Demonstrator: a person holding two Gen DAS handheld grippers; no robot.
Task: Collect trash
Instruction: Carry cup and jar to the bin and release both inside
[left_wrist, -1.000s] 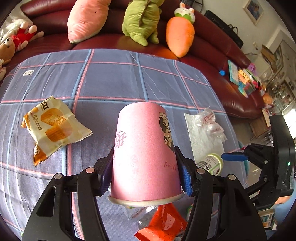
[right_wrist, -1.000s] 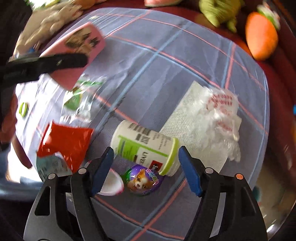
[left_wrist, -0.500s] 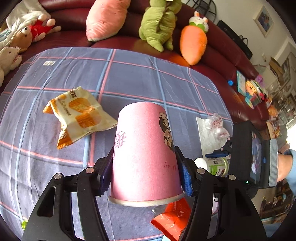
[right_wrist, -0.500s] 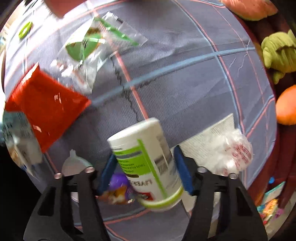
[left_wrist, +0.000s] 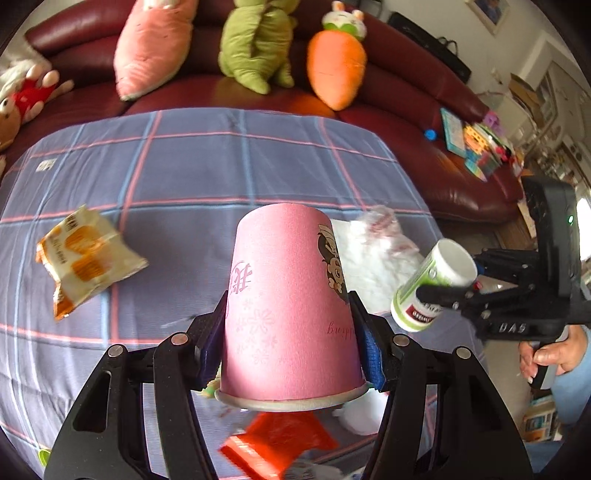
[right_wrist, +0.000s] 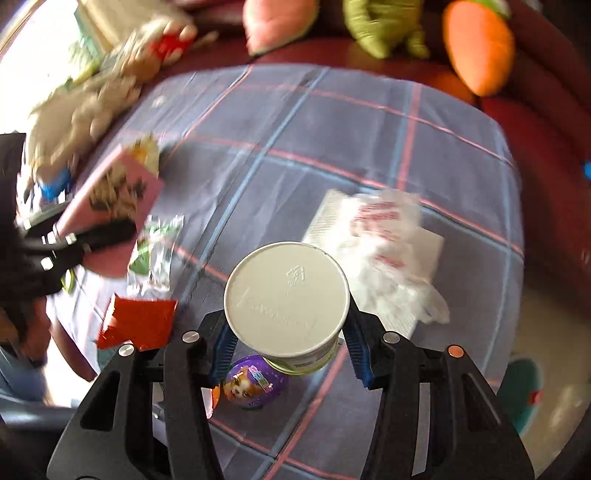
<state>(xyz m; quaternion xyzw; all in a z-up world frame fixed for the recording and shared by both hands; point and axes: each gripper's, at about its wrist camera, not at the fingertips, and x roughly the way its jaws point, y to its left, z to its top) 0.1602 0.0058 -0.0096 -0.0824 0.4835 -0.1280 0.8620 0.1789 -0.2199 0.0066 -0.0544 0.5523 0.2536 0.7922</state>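
Note:
My left gripper (left_wrist: 290, 332) is shut on a pink paper cup (left_wrist: 291, 306), held off the table with its rim toward the camera. To its right, my right gripper (left_wrist: 443, 291) carries a white and green bottle (left_wrist: 432, 284) in the air. In the right wrist view the bottle's white base (right_wrist: 286, 291) faces the camera. The right gripper (right_wrist: 288, 332) has its jaws closing, and both blue pads press on the bottle's sides. A yellow snack wrapper (left_wrist: 81, 258), a red wrapper (right_wrist: 136, 321) and a crumpled plastic bag (right_wrist: 384, 240) lie on the plaid tablecloth (left_wrist: 221, 177).
A purple toy egg (right_wrist: 255, 380) lies under the bottle, and a clear green wrapper (right_wrist: 155, 251) lies by the red one. A dark red sofa (left_wrist: 406, 122) with plush toys curves round the table's far and right sides. A person's hand (left_wrist: 550, 354) grips the right handle.
The right gripper closed on the lying bottle, lifted it off the cloth and rolled it so its base faces the camera. The left gripper shifted a little, still holding the cup.

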